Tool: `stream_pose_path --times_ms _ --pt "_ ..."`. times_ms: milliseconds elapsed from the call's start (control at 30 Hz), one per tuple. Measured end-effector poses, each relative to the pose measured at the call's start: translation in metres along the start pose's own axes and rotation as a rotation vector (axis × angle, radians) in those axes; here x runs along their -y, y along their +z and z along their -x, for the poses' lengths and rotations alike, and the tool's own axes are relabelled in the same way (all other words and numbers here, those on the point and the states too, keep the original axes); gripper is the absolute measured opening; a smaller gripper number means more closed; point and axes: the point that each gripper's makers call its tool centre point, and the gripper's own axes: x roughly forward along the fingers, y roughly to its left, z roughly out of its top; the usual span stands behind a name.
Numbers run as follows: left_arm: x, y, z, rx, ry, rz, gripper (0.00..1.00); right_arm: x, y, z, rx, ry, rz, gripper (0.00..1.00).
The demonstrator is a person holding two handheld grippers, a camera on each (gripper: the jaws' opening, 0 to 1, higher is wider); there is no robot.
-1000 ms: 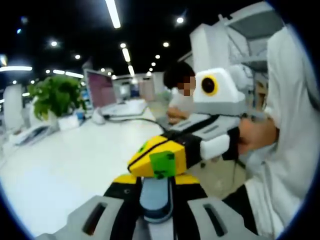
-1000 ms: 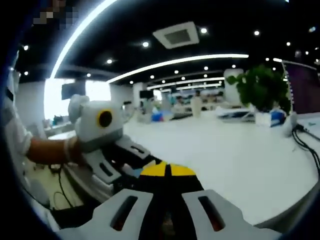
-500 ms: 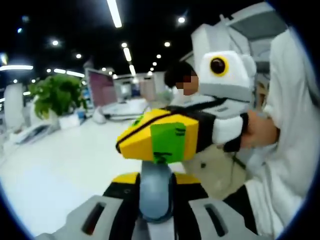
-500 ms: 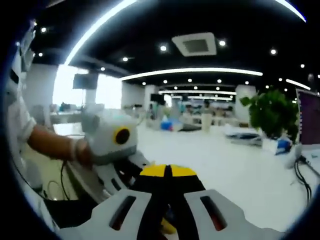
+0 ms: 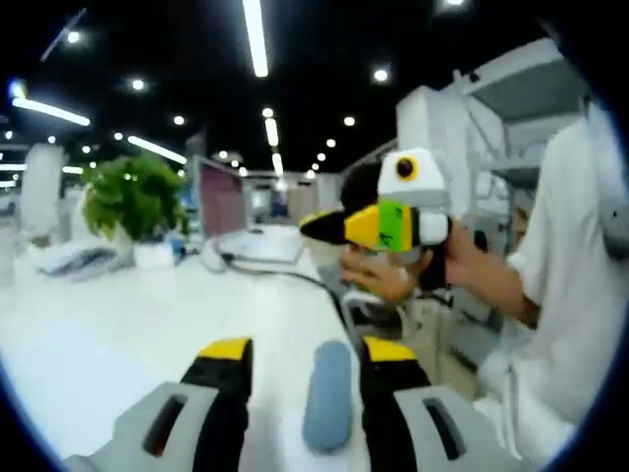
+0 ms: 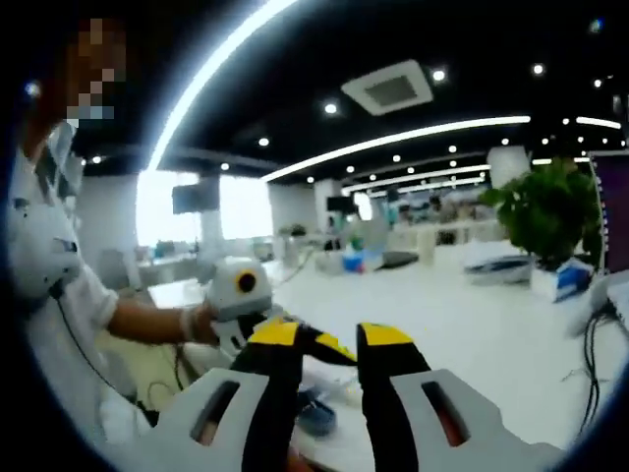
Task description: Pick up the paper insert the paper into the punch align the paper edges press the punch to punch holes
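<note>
both grippers have pulled apart since a second ago: in the left gripper view the right gripper (image 5: 339, 226), which earlier sat just over the left one's tips, now hangs farther off to the right, held up in a hand (image 5: 470, 258) at the end of a white sleeve (image 5: 565, 265), and its yellow tips look close together there. the left gripper (image 5: 304, 350) has its jaws spread wide, with a rounded blue-grey punch (image 5: 328, 405) lying between them on the white table (image 5: 118, 339), touching neither jaw as far as can be told. far across the table stand a green plant (image 5: 133, 197) to the left and a monitor (image 5: 222, 197) beside it, with a dark cable (image 5: 285, 277) running near the table's right edge. in the right gripper view the right gripper (image 6: 329, 336) shows a narrow gap between its jaws and nothing held, and the left gripper (image 6: 241, 300) is seen to the left, gripped by a hand (image 6: 201, 323). paper cannot be made out in either view.
</note>
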Motion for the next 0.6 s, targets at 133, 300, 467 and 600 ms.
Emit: stream_pose_path --times_ms 133,300,467,600 --pt "-0.018 0.012 0.029 0.026 0.061 0.011 0.50 0.009 -0.024 0.010 -0.099 0.041 0.071 0.32" --pt "-0.053 -0.002 0.072 -0.001 0.174 0.069 0.51 0.000 -0.045 0.009 -0.149 0.127 0.079 0.37" --pt "-0.071 -0.027 0.097 -0.049 0.246 0.085 0.54 -0.008 -0.059 0.000 -0.182 0.184 0.092 0.42" --pt "-0.079 -0.043 0.108 -0.080 0.277 0.103 0.58 -0.012 -0.068 -0.003 -0.212 0.232 0.100 0.43"
